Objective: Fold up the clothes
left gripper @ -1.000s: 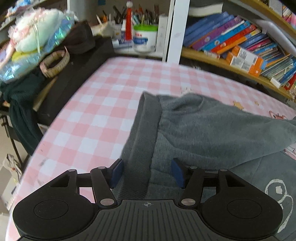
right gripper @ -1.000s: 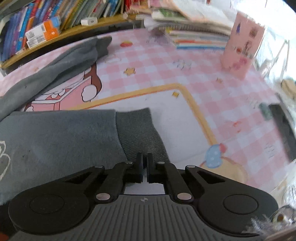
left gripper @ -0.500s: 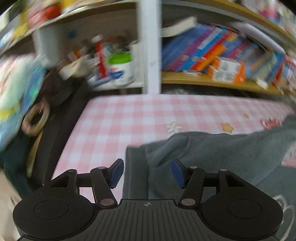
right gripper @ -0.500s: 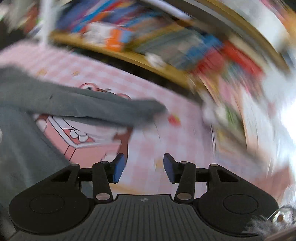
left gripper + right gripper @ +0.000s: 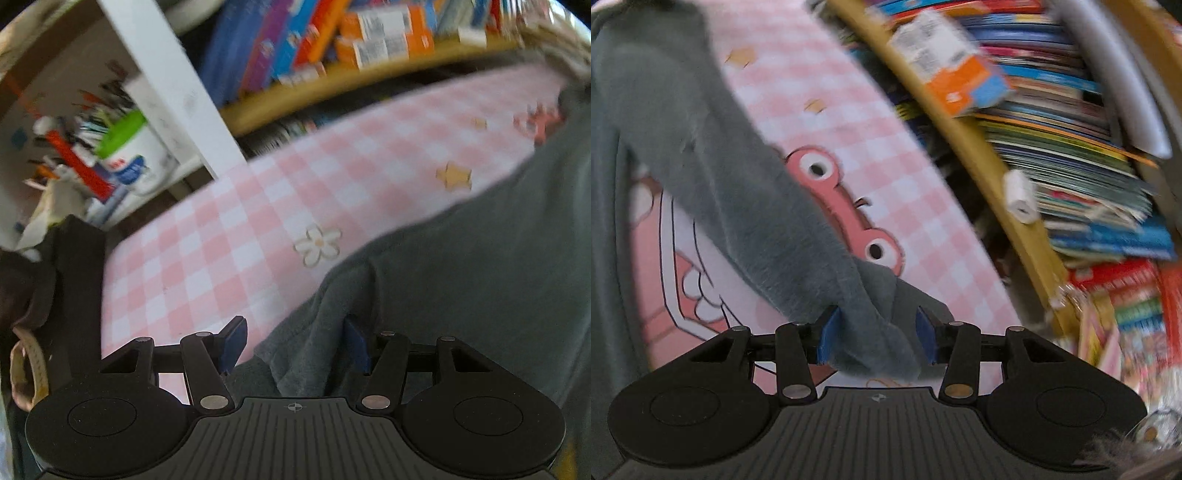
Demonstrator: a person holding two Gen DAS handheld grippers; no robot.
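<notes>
A grey sweatshirt (image 5: 461, 277) lies on the pink checked tablecloth (image 5: 221, 240). In the left wrist view my left gripper (image 5: 294, 345) stands open over the garment's bunched edge. Its right pad is against the cloth and its left pad is over bare tablecloth. In the right wrist view a grey sleeve (image 5: 738, 192) runs from the upper left down to my right gripper (image 5: 877, 339). That gripper is open, with the sleeve's end lying loosely between its blue pads.
A wooden bookshelf (image 5: 1015, 206) packed with books runs close along the table's far edge. A white post (image 5: 166, 81) and a white tub with a green lid (image 5: 125, 147) stand at the back left. A dark bag (image 5: 74, 277) sits at the table's left side.
My right gripper, shut near the ribbed hem a second ago, has opened and swung over to the sleeve's end by the bookshelf. My left gripper has slid along the garment's edge. Both have rolled.
</notes>
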